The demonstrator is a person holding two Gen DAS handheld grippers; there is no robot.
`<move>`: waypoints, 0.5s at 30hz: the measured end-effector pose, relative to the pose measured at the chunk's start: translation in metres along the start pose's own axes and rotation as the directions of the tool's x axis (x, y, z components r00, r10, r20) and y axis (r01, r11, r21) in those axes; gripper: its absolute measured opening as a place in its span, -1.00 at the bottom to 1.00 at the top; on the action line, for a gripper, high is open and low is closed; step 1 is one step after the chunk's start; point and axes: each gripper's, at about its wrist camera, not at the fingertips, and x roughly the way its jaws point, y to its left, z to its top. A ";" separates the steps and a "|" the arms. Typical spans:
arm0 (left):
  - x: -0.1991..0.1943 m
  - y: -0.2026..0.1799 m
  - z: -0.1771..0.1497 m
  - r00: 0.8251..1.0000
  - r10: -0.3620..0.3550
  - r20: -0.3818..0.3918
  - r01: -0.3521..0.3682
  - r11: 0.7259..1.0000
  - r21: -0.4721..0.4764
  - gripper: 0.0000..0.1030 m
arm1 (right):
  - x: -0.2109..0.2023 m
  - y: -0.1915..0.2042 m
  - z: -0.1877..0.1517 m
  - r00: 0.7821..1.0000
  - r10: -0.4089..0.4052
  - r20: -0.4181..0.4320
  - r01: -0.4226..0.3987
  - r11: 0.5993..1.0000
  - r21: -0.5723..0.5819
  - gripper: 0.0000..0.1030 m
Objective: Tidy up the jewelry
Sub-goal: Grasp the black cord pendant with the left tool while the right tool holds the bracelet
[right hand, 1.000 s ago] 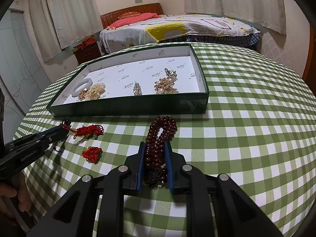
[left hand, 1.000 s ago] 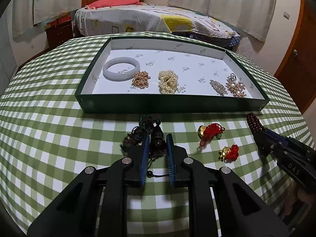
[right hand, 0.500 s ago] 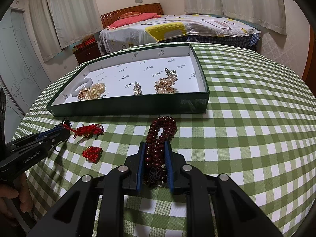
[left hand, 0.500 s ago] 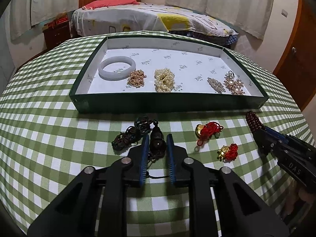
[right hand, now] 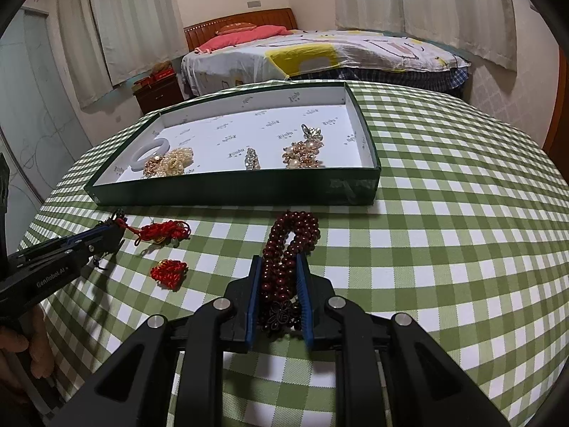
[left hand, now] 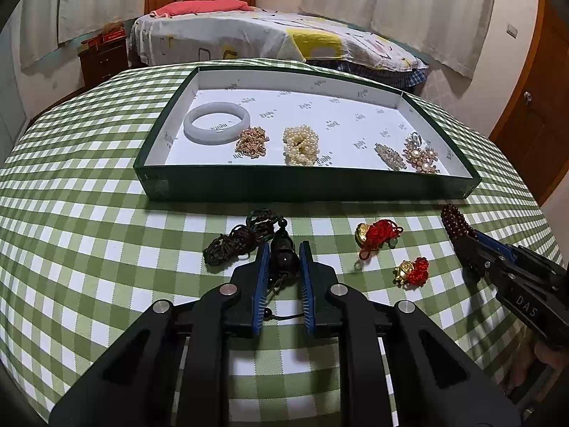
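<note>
Both grippers clamped on jewelry at the near side of the green tray.

Left gripper (left hand: pixel 281 261) closed on the dark round bead of a dark corded necklace (left hand: pixel 242 240), cord bunched on the checked tablecloth (left hand: pixel 89 249) just left of the fingers. Right gripper (right hand: pixel 279 277) pinched on a dark red bead bracelet (right hand: pixel 295 229), its loop lying on the cloth ahead of the pads, near the tray's front wall. Between the two, apart from both: a red knotted charm with a gold piece (left hand: pixel 377 235) and a smaller red-and-gold charm (left hand: pixel 410 272). Inside the green tray (left hand: pixel 302 185), on white printed paper: pale bangle (left hand: pixel 217 122), gold cluster (left hand: pixel 252 142), pearl bundle (left hand: pixel 300 144), small crystal brooch (left hand: pixel 389 156), pearl-and-gold brooch (left hand: pixel 419 153).
</note>
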 end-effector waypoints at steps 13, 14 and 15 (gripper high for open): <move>-0.009 0.003 -0.001 1.000 0.004 0.022 -0.004 1.000 -0.001 -0.67 | -0.004 0.006 0.000 1.000 -0.006 0.011 0.006 1.000 -0.017 -0.75; -0.010 0.004 -0.001 1.000 0.004 0.022 -0.004 1.000 -0.001 -0.67 | -0.004 0.007 0.000 1.000 -0.005 0.011 0.005 1.000 -0.017 -0.75; -0.010 0.004 -0.002 1.000 0.004 0.022 -0.004 1.000 -0.001 -0.67 | -0.004 0.007 0.000 1.000 -0.005 0.010 0.005 1.000 -0.017 -0.75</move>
